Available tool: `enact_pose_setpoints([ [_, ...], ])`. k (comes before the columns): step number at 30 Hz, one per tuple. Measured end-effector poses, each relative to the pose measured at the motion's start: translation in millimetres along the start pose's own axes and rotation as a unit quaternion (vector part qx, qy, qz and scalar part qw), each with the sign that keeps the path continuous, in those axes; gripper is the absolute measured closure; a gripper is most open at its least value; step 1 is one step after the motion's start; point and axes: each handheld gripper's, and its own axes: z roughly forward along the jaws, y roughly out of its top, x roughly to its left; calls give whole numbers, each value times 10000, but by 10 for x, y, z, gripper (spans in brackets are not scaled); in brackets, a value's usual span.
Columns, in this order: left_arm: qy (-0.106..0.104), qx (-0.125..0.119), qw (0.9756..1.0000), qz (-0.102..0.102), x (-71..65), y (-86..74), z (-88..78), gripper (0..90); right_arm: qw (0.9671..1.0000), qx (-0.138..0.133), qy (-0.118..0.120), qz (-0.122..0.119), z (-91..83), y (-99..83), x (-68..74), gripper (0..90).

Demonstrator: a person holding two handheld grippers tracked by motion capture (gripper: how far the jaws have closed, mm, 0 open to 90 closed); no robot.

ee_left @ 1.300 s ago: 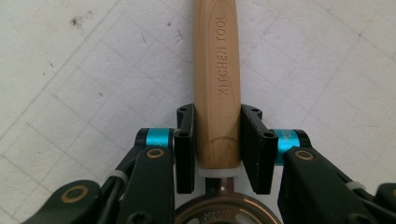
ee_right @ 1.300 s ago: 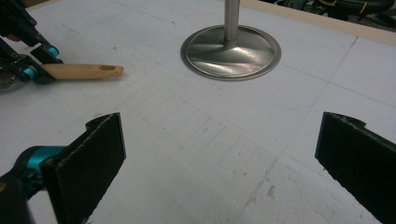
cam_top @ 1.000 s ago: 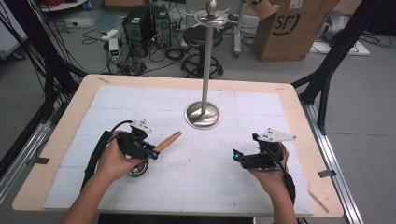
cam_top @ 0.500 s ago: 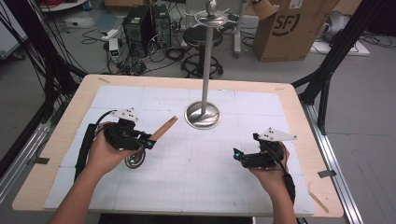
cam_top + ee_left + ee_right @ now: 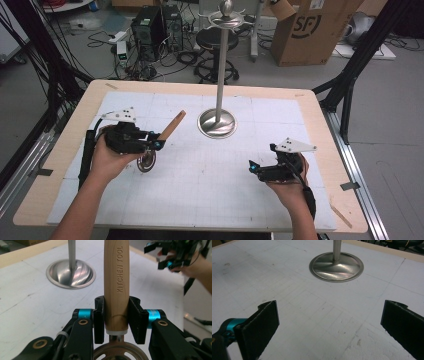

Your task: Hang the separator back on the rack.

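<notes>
Clamping the wooden handle (image 5: 116, 285) of a slotted kitchen skimmer (image 5: 155, 145), the left gripper (image 5: 156, 144) is gripping just above the metal collar — pads (image 5: 99, 320) pressing both sides of the wood, "KITCHEN TOOL" lettering running away from the jaws. Handle is pointing up and ahead of the left jaws toward the steel stand (image 5: 218, 80); the perforated round head (image 5: 146, 162) is hanging below and behind them, apparently just off the white table mat (image 5: 210, 185), contact hard to tell.

Right gripper (image 5: 329, 327) is idling with jaws spread wide, nothing between them, the stand's base (image 5: 336, 267) sitting well ahead of it. From the high view the right gripper (image 5: 255, 167) is waiting well to the right of the left one.

Likely step: lifting the skimmer to hang it on the hooks at the stand's top (image 5: 226, 17). Doing it well — keeping the grip firm, since the hold is low on the handle and the head's weight could be swinging it; raising straight up before moving across, so the head is clearing the base; tilting so the handle end is meeting a hook. Whether the handle has a hanging hole, cannot tell. Right gripper could be steadying the pole if it wobbles.
</notes>
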Motion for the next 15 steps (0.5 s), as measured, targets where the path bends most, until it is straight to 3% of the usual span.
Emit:
enact_pose_setpoints([
  [4,-39,-39,9999,95,25,46,3,689,10000,28,34,-5,23,-10,14,1],
  [11,-375,-459,9979,269,-3,256,3,689,9999,109,65,-23,70,-9,16,1],
  [15,-410,-462,9975,336,1,360,16,689,9999,79,77,-23,56,-7,19,1],
])
